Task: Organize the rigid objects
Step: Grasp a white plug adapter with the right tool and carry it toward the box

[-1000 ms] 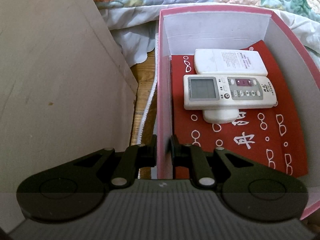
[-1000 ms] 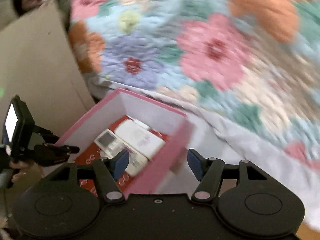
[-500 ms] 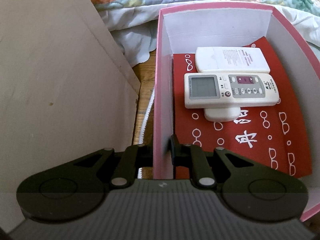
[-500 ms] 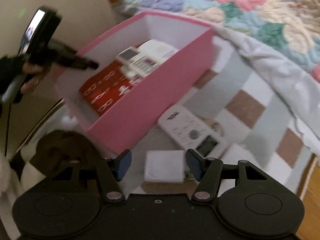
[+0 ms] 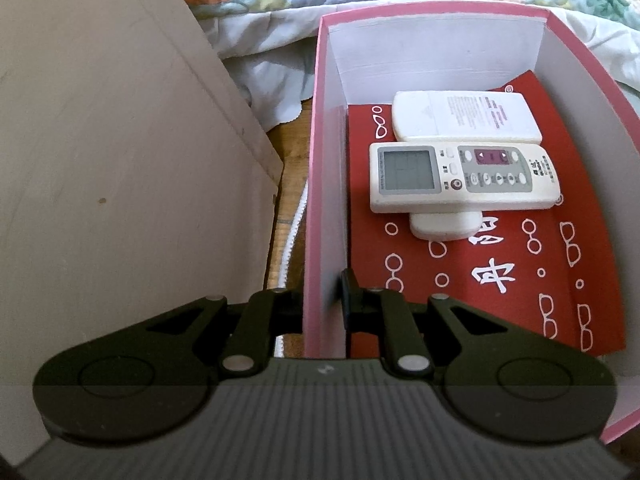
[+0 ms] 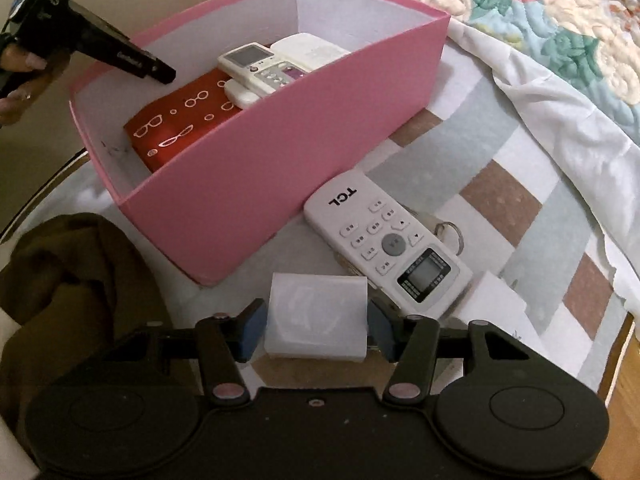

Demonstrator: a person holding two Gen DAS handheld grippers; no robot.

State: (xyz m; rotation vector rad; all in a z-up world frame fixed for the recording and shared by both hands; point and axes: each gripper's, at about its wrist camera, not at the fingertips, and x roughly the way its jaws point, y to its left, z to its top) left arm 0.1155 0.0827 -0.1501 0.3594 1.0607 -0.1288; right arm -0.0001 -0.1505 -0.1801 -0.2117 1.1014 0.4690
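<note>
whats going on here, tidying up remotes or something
Yes. The left gripper is clamped on the side wall of a pink box, steadying it. Inside, on a red packet, lie two white remotes and a smaller white item. The right gripper has its fingers around a small white block outside the box, seemingly gripping it. A TCL remote lies on the checked cloth beside the box.

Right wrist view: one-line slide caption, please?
Right gripper closes on a small white box beside the TCL remote and pink box.
</note>
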